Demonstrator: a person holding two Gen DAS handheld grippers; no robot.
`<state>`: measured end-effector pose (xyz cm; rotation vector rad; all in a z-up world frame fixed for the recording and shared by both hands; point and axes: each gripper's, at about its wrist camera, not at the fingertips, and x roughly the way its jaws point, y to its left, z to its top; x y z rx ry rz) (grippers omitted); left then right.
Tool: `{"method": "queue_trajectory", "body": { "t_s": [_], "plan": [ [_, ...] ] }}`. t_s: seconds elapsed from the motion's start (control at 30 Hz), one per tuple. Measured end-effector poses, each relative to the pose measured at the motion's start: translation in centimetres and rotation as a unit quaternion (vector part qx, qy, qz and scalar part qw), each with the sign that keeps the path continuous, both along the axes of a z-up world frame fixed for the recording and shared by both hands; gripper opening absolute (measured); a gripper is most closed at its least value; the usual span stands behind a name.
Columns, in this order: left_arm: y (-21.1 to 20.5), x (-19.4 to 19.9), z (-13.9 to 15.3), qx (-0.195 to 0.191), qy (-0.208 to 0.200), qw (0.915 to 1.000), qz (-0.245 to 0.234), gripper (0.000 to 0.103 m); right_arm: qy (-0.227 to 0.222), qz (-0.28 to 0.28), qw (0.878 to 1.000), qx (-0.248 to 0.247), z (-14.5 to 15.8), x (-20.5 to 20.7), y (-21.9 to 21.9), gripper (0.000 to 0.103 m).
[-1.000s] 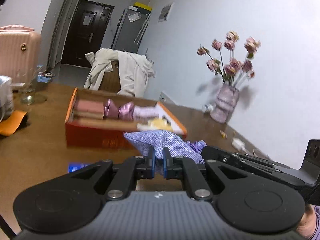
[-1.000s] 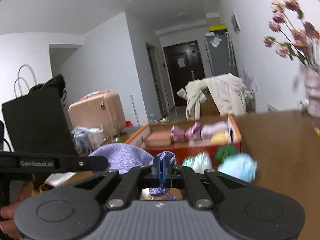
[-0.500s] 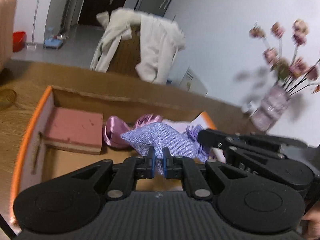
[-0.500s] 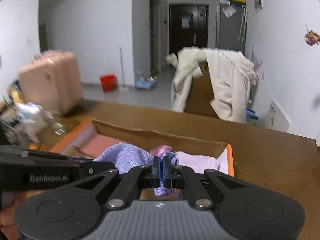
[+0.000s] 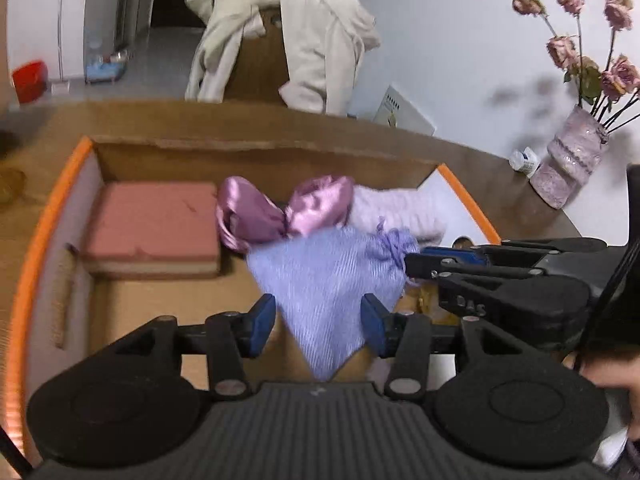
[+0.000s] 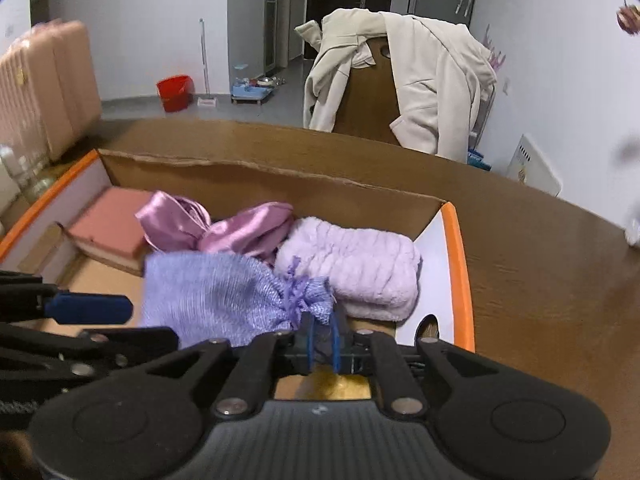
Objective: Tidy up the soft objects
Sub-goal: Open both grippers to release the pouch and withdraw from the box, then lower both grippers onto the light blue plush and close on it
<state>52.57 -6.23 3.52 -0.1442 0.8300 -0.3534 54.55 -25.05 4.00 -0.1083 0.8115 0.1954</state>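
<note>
Item: lavender knit pouch (image 5: 328, 280), soft goods. We log both claws as having just been opening: the left claw (image 5: 318, 322) is released, blue pads clear of the pouch's lower corner, which hangs between them at lower centre. The right claw (image 6: 323, 338) stands narrowly parted below the pouch's tied neck; contact there we cannot tell. We judge this the drop-off. Location: over the orange-rimmed box (image 6: 460, 280) on the desk (image 6: 540, 280), in front of the satin bow (image 5: 280, 210) and plush towel (image 6: 360, 268).
</note>
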Motion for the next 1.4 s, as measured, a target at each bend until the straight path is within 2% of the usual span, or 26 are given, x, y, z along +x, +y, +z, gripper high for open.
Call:
{"method": "queue_trajectory", "body": {
  "t_s": [0.13,0.23,0.3,0.47,0.67,0.87,1.17,1.23,1.3,1.4],
  "plan": [
    [1.7,-2.5,3.7,0.008,-0.045,0.9989,0.014,0.057,-0.024,0.003,0.999,0.021,3.2,-2.1,-0.5,0.024],
    [3.2,-5.1,5.9,0.029,-0.084,0.9954,0.036,0.065,-0.051,0.007,0.998,0.031,6.0,-4.5,-1.0,0.029],
    [4.2,-7.0,7.0,0.045,-0.099,0.9931,0.045,0.066,-0.069,0.013,0.997,0.029,7.8,-6.5,-1.2,0.039],
    [6.1,-12.0,9.5,0.081,-0.141,0.9843,0.067,0.074,-0.109,0.022,0.993,0.030,11.5,-12.0,-2.0,0.047],
    [7.5,-19.2,11.4,0.083,-0.210,0.9698,0.093,0.085,-0.172,0.035,0.983,0.049,13.6,-18.9,-2.8,0.069],
    [7.5,-27.2,9.9,0.060,-0.268,0.9548,0.115,0.090,-0.237,0.042,0.969,0.058,12.5,-26.6,-2.7,0.079],
    [7.5,-36.5,6.8,0.055,-0.297,0.9445,0.131,0.097,-0.287,0.059,0.952,0.085,7.8,-37.4,-1.4,0.087],
    [7.6,-38.1,5.9,0.055,-0.296,0.9447,0.131,0.098,-0.292,0.063,0.951,0.084,6.6,-39.5,-1.2,0.088],
    [7.5,-39.7,4.8,0.054,-0.285,0.9486,0.126,0.098,-0.292,0.069,0.951,0.073,5.2,-41.5,-0.8,0.089],
    [7.2,-41.2,3.3,0.068,-0.266,0.9539,0.121,0.098,-0.272,0.074,0.957,0.070,3.4,-43.2,-0.4,0.089]
  ]
}}
